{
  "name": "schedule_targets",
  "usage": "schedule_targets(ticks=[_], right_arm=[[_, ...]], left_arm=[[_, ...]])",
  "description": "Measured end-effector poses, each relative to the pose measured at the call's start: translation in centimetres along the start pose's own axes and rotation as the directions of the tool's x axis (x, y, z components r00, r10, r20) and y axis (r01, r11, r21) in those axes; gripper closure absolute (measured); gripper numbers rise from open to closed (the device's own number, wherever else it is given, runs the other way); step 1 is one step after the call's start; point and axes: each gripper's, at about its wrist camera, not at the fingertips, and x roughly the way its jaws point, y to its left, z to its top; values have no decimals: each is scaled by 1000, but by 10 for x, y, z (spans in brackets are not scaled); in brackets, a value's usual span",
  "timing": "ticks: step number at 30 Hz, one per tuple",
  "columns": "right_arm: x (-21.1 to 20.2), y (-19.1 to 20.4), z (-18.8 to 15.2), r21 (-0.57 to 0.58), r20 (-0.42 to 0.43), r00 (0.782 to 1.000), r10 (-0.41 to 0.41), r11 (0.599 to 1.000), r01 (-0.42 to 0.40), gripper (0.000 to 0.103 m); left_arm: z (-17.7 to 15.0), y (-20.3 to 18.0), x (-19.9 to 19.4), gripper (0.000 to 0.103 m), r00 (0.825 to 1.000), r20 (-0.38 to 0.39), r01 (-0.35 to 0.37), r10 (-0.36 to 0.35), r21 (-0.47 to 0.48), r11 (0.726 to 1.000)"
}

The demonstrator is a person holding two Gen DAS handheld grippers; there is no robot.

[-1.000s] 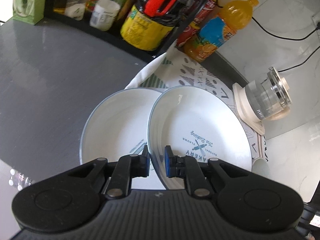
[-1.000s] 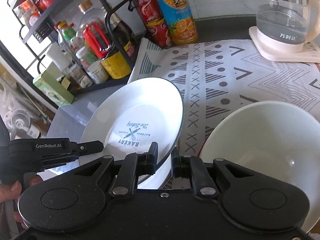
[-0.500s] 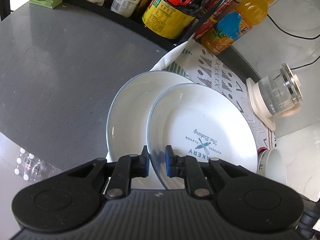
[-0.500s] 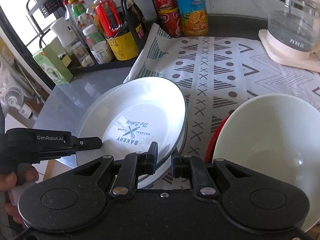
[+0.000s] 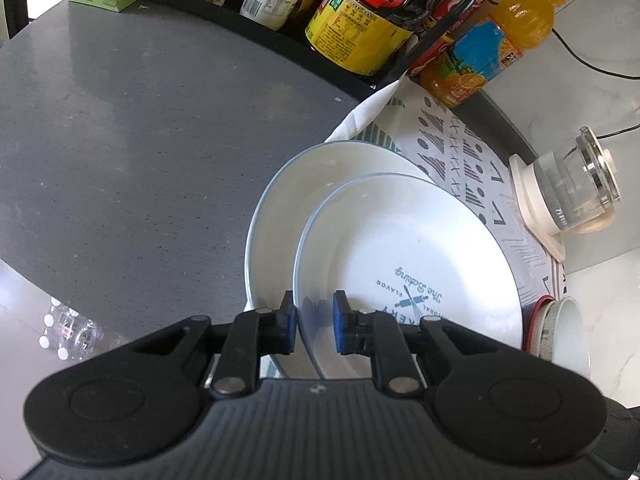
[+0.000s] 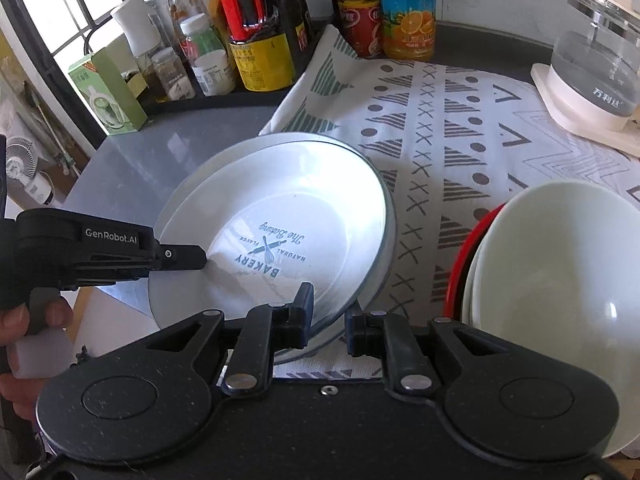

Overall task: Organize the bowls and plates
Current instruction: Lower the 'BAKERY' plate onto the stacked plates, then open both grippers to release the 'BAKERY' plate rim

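Two white plates overlap at the edge of the patterned cloth (image 6: pixel 460 120). The upper plate (image 5: pixel 408 264), printed "BAKERY", lies tilted in the lower plate (image 5: pixel 288 200). My left gripper (image 5: pixel 314 322) is shut on the upper plate's near rim, with one blue pad on each side. In the right wrist view the upper plate (image 6: pixel 288 208) nearly covers the lower plate (image 6: pixel 192 176). My right gripper (image 6: pixel 330 314) holds the opposite rim between its pads, and its jaws are opening. The left gripper (image 6: pixel 200 258) shows at the plate's left edge, with a hand behind it.
A white bowl (image 6: pixel 560 264) nests in a red bowl (image 6: pixel 460 256) right of the plates. A glass kettle (image 6: pixel 596 60) stands at the back right, a juice bottle (image 6: pixel 408 8) and cans behind the cloth. A black rack of bottles (image 6: pixel 248 40) and a green box (image 6: pixel 108 92) line the grey table (image 5: pixel 120 140).
Both grippers have carried the printed plate down and across onto the lower plate, so that it covers much more of it. The gap between the right gripper's pads looks slightly wider.
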Motion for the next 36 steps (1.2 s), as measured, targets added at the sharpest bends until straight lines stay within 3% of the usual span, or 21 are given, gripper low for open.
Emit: schedule_targets(ticks=[11, 15, 29, 36], right_arm=[[5, 1, -4, 22, -29, 998, -49, 998, 50, 84], [10, 5, -5, 6, -41, 997, -59, 998, 59, 79], [13, 6, -6, 24, -45, 998, -39, 999, 40, 69], [-2, 5, -4, 29, 14, 1000, 17, 999, -17, 69]], left_arm=[[-2, -10, 13, 87, 1000, -20, -22, 24, 60, 998], [0, -8, 15, 87, 1000, -17, -16, 17, 52, 999], [-1, -14, 13, 89, 997, 34, -78, 76, 82, 994], [3, -16, 11, 90, 993, 56, -109, 104, 106, 988]])
